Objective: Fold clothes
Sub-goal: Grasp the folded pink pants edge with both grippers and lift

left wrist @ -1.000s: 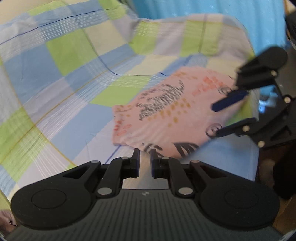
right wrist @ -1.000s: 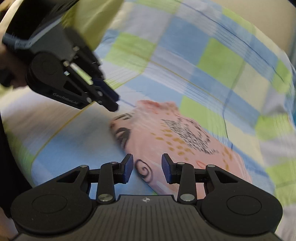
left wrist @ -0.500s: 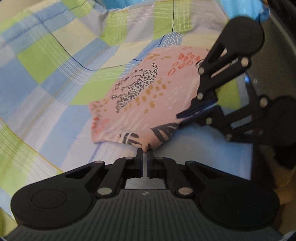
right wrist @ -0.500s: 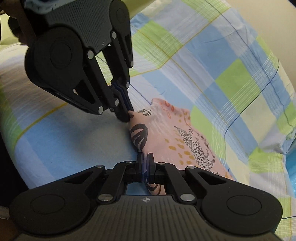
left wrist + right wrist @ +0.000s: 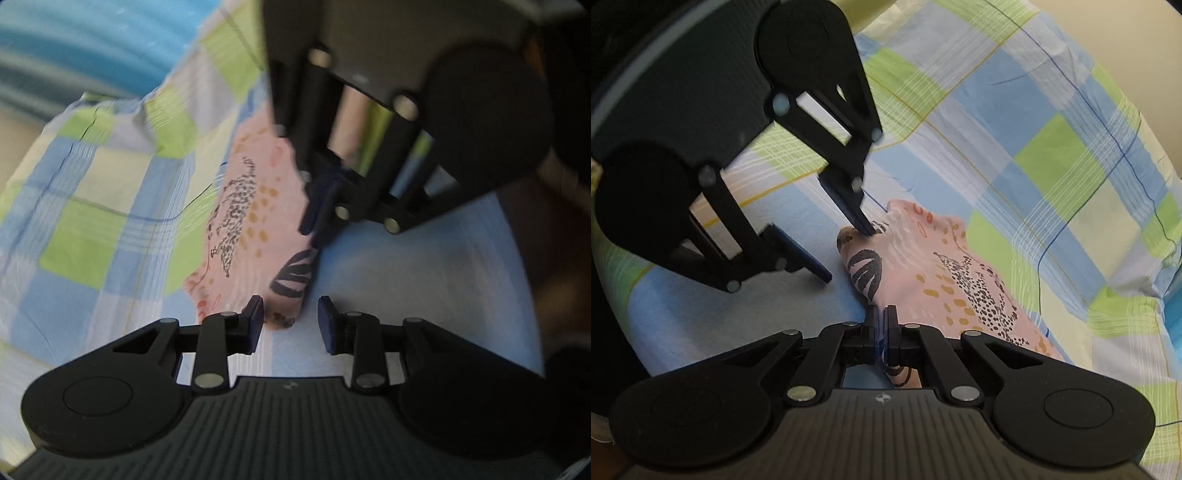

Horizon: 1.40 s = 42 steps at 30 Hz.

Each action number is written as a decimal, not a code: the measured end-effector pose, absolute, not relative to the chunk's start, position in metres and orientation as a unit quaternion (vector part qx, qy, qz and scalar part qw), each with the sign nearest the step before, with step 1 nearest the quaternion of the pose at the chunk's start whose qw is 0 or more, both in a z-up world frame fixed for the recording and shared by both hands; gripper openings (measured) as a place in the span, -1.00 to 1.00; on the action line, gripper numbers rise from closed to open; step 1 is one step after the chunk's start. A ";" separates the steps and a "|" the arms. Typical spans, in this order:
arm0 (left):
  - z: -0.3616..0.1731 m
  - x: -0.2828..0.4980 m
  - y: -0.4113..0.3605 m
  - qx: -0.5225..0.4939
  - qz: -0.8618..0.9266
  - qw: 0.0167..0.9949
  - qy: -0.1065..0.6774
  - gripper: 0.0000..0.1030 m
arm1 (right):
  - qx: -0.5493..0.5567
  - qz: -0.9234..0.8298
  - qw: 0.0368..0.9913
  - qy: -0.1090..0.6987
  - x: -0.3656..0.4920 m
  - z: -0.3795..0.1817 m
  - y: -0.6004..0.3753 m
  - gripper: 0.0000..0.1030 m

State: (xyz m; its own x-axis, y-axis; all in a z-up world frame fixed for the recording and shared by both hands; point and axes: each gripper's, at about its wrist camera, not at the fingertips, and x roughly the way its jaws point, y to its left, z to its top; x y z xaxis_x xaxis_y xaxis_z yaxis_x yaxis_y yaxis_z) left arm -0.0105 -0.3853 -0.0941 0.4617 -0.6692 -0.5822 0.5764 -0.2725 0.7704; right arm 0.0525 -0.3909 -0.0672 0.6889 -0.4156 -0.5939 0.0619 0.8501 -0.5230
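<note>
**Left gripper lets go; right keeps its pinch on the folded garment**

A checked bedsheet (image 5: 1027, 122) in blue, green and pale squares covers the bed and fills both wrist views. On it lies the pink printed garment (image 5: 945, 273), a compact folded bundle with a spotted animal figure and dark leaf marks, resting near the sheet's front edge on a plain blue square.

The change from half a second ago is on the left side. Then both grippers were pinched shut on the near edge of the cloth; now the left gripper (image 5: 291, 319) stands clearly open, its pads apart with the garment's near corner lying between and just ahead of them, held by nothing. From the right wrist view one left pad tip touches the top of the bundle's corner while the other hovers beside it over the sheet. That reads as a release after placing a fold, though motion blur in the left view makes the exact contact hard to judge.

The right gripper (image 5: 881, 325) remains closed, its pads pressed together on the garment's near edge, with cloth showing below the fingers.

As a judgement, the fold is laid down and the task is close to done, pending the right side's release.
</note>
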 end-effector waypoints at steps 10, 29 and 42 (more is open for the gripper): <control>-0.101 0.000 -0.389 0.623 -0.497 0.602 -0.040 -0.89 | -0.302 -0.144 0.856 0.395 0.039 -0.086 -0.388 -0.85; -0.101 -0.009 -0.388 0.634 -0.487 0.600 -0.039 -0.86 | -0.320 -0.246 0.784 0.471 -0.040 -0.108 -0.435 -0.99; -0.095 -0.045 -0.406 0.613 -0.527 0.585 -0.070 -0.48 | -0.355 -0.231 0.791 0.442 -0.032 -0.105 -0.434 -0.39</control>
